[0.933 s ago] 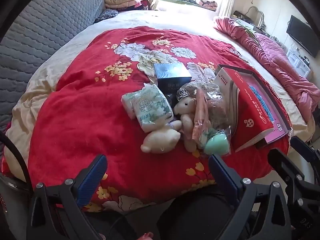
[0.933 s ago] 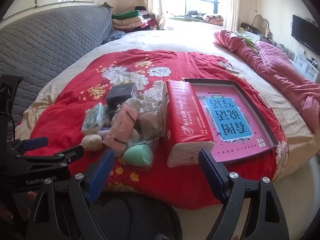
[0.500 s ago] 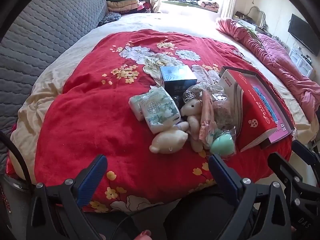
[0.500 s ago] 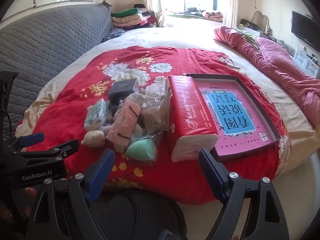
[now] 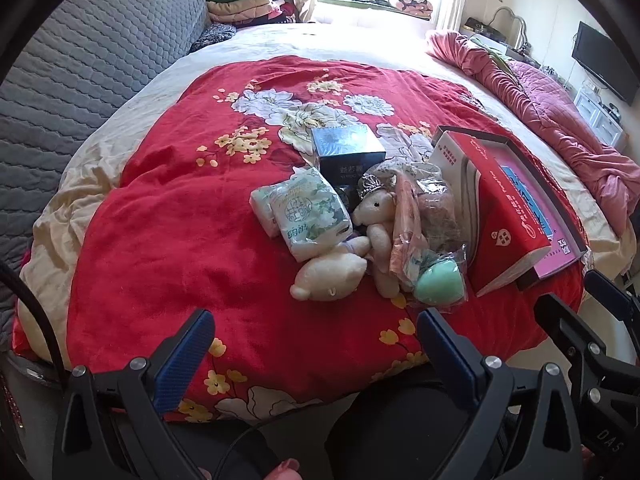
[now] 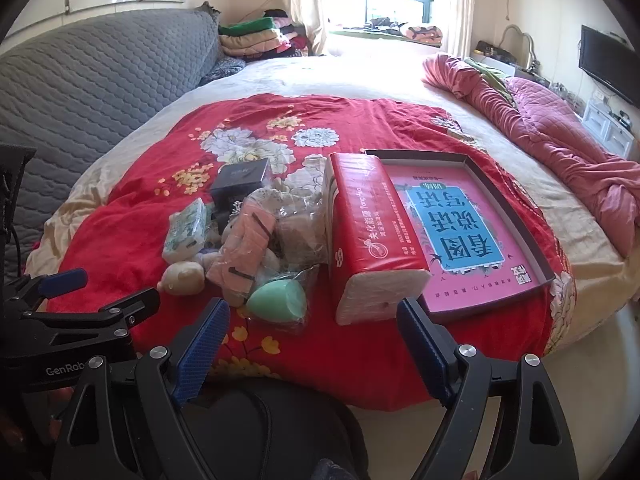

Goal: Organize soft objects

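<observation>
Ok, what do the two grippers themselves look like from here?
Both are black frames with silver bolts and blue textured finger pads. The left gripper trails a black cable and carries white "GenRob" lettering; the right gripper looks identical.

"GenRob", perhaps, on left hand-held gripper (image 6: 100,294)
</observation>
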### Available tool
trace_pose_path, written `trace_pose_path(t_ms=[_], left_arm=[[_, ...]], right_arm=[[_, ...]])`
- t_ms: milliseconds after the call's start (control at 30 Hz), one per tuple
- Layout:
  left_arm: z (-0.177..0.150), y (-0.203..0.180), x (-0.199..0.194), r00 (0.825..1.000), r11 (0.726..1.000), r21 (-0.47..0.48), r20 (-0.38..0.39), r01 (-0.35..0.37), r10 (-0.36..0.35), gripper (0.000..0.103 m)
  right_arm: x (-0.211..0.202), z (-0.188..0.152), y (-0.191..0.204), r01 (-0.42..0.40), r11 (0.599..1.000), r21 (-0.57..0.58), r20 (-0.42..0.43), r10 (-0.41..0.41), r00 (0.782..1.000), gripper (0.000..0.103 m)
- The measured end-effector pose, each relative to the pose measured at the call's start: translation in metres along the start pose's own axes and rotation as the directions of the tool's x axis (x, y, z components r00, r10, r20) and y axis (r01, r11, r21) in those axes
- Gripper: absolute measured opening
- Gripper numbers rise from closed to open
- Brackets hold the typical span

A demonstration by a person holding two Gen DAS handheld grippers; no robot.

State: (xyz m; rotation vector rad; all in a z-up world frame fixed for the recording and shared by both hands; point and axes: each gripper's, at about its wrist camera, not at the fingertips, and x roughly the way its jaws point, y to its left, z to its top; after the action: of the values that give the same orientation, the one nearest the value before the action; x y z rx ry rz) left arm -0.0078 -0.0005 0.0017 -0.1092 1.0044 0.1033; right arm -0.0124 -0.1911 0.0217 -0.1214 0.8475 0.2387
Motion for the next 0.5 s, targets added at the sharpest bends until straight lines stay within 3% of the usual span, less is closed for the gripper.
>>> trace_pose_path(t_ms=[500], left_arm=[[-0.0005, 0.0017, -0.0016, 1.000, 1.000, -0.008, 0.009, 0.002, -0.002, 0.102]], right_arm=[[-0.0014, -0.0002, 0.0017, 0.008, 1.000, -0.003, 0.006, -0.008, 1.000, 0.086]])
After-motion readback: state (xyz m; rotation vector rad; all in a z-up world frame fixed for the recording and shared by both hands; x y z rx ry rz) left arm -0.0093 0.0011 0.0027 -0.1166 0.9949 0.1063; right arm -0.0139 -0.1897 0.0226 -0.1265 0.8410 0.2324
